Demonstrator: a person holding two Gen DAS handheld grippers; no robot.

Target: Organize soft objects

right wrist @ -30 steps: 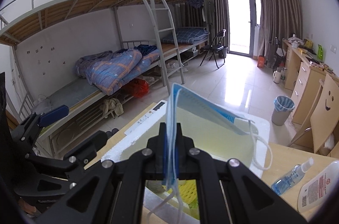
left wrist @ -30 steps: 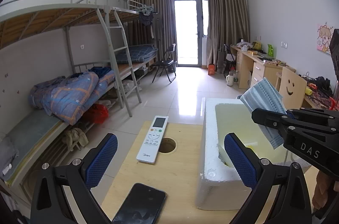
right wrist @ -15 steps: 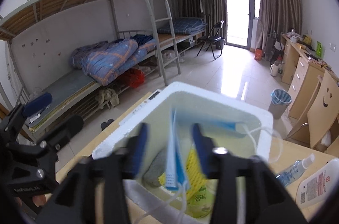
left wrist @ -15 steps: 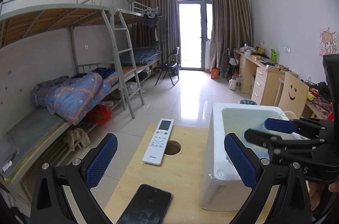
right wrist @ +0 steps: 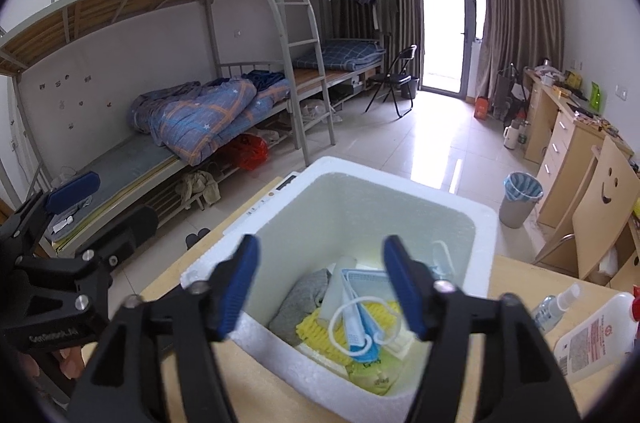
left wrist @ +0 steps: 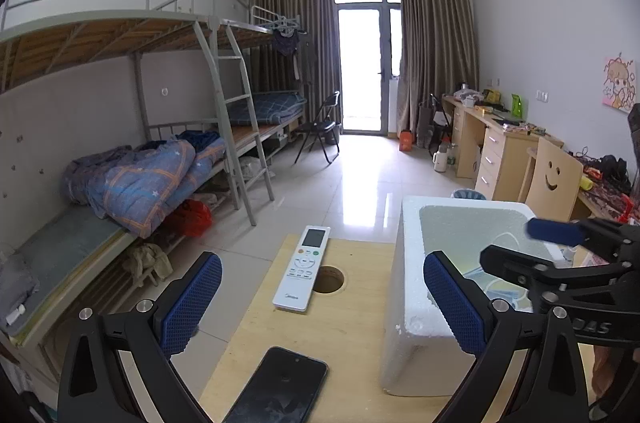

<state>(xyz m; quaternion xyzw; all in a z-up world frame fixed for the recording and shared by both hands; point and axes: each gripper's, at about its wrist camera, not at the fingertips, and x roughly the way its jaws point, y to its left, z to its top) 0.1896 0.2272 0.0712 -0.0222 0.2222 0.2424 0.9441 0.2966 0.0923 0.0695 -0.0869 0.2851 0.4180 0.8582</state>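
Observation:
A white foam box [right wrist: 486,219] stands on the wooden table. Inside it lie a blue face mask [right wrist: 360,319] with white ear loops, a grey cloth [right wrist: 298,299], a yellow knitted piece [right wrist: 316,333] and a yellow-green packet [right wrist: 368,375]. My right gripper [right wrist: 322,287] is open and empty, just above the box's near side. In the left wrist view the box [left wrist: 408,287] stands at the right with the right gripper [left wrist: 532,243] over it. My left gripper [left wrist: 320,307] is open and empty above the table, left of the box.
A white remote [left wrist: 303,268] and a black phone [left wrist: 276,387] lie on the table [left wrist: 352,335], beside a round hole [left wrist: 328,279]. A spray bottle [right wrist: 554,307] and a white bottle [right wrist: 592,335] lie right of the box. Bunk beds, desks and a chair stand beyond.
My right gripper opened and let the face mask drop into the foam box. The left gripper stayed open and nearly still.

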